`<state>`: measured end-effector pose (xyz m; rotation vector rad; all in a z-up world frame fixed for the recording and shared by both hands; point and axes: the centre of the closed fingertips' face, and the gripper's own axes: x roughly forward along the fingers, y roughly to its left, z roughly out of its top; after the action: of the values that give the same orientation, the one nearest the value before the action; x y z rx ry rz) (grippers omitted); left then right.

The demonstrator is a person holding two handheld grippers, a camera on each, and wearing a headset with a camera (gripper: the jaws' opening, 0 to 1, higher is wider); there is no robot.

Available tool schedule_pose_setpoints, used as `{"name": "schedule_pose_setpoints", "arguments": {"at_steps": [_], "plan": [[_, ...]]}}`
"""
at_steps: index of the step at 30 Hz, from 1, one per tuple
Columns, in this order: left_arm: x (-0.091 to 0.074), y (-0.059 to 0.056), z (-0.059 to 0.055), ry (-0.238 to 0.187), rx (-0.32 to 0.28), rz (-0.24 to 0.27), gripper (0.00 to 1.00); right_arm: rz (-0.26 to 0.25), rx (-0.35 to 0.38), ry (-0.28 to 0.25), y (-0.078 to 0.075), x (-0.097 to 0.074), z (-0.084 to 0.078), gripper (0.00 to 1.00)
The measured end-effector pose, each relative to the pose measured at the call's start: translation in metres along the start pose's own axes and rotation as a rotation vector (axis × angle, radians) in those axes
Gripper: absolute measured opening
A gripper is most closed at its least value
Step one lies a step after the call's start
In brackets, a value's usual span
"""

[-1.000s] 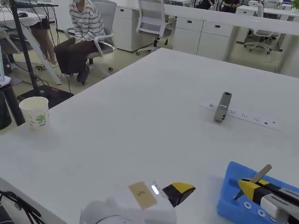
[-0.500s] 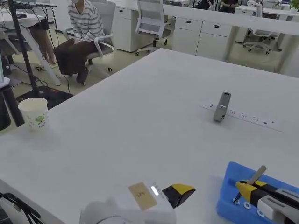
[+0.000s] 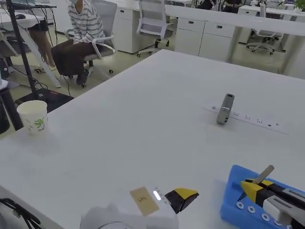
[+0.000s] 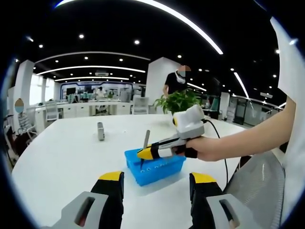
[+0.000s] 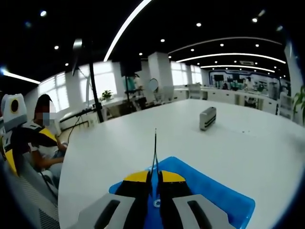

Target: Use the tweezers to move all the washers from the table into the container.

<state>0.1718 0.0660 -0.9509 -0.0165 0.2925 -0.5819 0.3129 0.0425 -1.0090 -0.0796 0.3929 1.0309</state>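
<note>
Head view: the right hand-held gripper (image 3: 247,187) sits at the lower right, its yellow-tipped jaws clamped on the tweezers (image 3: 263,174). Their broad end slants up and away from it. Directly beneath this hand-held gripper is the blue container (image 3: 233,191), standing on the white counter (image 3: 143,124). A row of small washers (image 3: 252,211) lies along the container's near edge. The left hand-held gripper (image 3: 183,195) is well to the left of the container, low over the counter. Far ahead of both are a grey block (image 3: 225,109) and, off to the left, a paper cup (image 3: 32,116). A row of tiny specks beside the block is too small to identify.

Left gripper view: the left hand-held gripper (image 4: 155,179) has its jaws spread wide apart, with nothing between them. Just ahead stands the blue container (image 4: 155,168). Above it a hand (image 4: 202,148) holds the right hand-held gripper (image 4: 143,153), the tweezers (image 4: 146,139) pointing down toward the container. The grey block (image 4: 100,131) lies farther off.

Right gripper view: the right hand-held gripper (image 5: 153,179) is closed on the tweezers (image 5: 155,145), seen edge-on as a thin line. The blue container (image 5: 214,191) lies beneath the jaws, and the grey block (image 5: 207,118) is ahead to the right.
</note>
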Motion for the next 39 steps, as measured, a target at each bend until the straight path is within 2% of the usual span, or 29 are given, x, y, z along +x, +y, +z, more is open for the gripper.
{"name": "schedule_pose_setpoints", "arguments": {"at_steps": [15, 23, 32, 39], "plan": [[-0.001, -0.001, 0.003, -0.016, -0.003, -0.009, 0.53, -0.024, 0.008, -0.076, 0.005, -0.019, 0.021, 0.04], [-0.001, -0.005, 0.005, -0.029, 0.011, -0.028, 0.53, -0.044, 0.0, -0.128, 0.01, -0.044, 0.032, 0.04], [-0.001, -0.007, 0.006, -0.029, 0.018, -0.034, 0.52, -0.07, 0.007, -0.167, 0.02, -0.075, 0.033, 0.04], [-0.001, -0.004, 0.005, -0.02, -0.019, -0.028, 0.52, -0.068, 0.027, -0.186, 0.026, -0.1, 0.031, 0.04]]}}
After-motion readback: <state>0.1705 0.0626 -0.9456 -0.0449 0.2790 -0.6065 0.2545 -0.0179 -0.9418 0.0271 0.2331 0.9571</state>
